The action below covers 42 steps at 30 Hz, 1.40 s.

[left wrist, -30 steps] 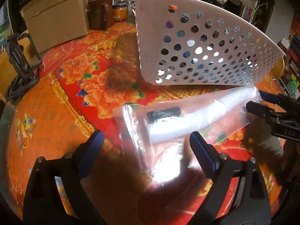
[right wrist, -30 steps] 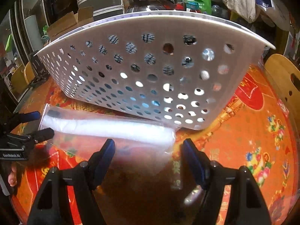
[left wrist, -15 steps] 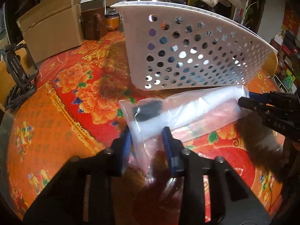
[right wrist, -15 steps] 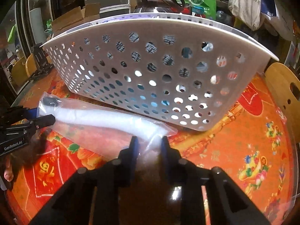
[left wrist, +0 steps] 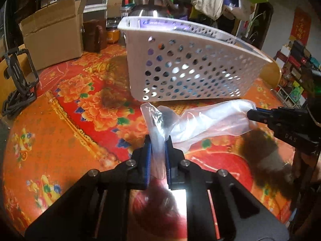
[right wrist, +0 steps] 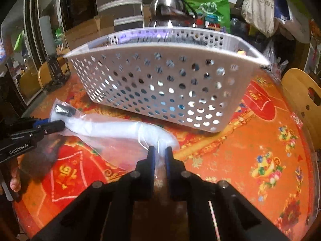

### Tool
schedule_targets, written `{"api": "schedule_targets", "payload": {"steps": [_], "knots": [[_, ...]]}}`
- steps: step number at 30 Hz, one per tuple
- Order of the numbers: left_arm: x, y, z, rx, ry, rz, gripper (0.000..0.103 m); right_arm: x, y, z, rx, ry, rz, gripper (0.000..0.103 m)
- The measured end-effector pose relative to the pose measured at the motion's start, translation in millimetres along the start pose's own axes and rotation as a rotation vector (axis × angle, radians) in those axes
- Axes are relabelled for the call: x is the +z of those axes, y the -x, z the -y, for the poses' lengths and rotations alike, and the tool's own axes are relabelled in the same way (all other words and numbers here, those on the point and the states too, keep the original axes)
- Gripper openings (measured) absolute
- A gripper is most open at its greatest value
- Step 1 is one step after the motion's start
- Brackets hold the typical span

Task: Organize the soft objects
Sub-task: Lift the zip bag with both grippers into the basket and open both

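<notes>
Left wrist view: the left gripper (left wrist: 157,140) has just been closing, and its blue-padded fingers (left wrist: 147,156) now pinch one end of a clear plastic bag (left wrist: 210,120). The film stands bunched between the two pads. This view alone shows the dark item (left wrist: 167,118) inside the bag just beyond the fingertips, a cardboard box (left wrist: 54,40) at the far left of the counter (left wrist: 60,120), and a brown jar beside it. The right gripper (left wrist: 252,113) enters from the right edge, its tips meeting the opposite end of the bag.

Right wrist view: the right gripper (right wrist: 159,149) has likewise just been closing, and its fingers (right wrist: 151,156) pinch the other end of the bag (right wrist: 120,128), with thin film caught between the pads. The white soft roll (right wrist: 112,127) inside the bag runs leftward from these fingers to the left gripper (right wrist: 58,125), which clamps the far end. Only this view shows a wooden chair back (right wrist: 303,100) at the right and a green bag (right wrist: 208,8) behind the basket.

The bag stretches between both grippers in front of the white perforated basket (left wrist: 192,68), close to its near wall. Whether the bag's middle touches the red floral counter cover cannot be told.
</notes>
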<state>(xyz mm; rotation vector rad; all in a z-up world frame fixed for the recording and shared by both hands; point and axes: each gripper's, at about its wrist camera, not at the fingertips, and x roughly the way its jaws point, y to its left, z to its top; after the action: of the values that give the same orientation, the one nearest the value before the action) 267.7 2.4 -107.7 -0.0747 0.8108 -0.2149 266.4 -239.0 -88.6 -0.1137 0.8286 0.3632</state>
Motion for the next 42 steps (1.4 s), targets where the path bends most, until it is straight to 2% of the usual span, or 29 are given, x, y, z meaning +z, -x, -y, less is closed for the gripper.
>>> {"api": "schedule_targets", "payload": {"steps": [4, 11, 23, 29, 33, 38, 42], "knots": [[-5, 26, 3, -0.026, 0.017, 0.048, 0.011, -1, 21, -5, 0.005, 0.005, 0.040, 0.008], [-4, 68, 19, -0.010, -0.015, 0.094, 0.011, -3, 61, -10, 0.006, 0.018, 0.100, 0.008], [30, 115, 46, -0.002, -0.063, 0.183, 0.011, 17, 113, -2, -0.015, 0.010, 0.197, 0.008], [72, 136, 58, 0.013, -0.102, 0.242, 0.011, 46, 139, 3, -0.031, 0.007, 0.262, 0.008], [113, 140, 62, 0.020, -0.114, 0.258, 0.011, 83, 148, 10, -0.057, 0.007, 0.299, 0.008], [172, 128, 60, 0.037, -0.113, 0.266, 0.011, 129, 140, 24, -0.080, 0.006, 0.306, 0.008], [206, 107, 56, 0.028, -0.097, 0.251, 0.011, 158, 121, 37, -0.095, -0.003, 0.299, 0.008]]}}
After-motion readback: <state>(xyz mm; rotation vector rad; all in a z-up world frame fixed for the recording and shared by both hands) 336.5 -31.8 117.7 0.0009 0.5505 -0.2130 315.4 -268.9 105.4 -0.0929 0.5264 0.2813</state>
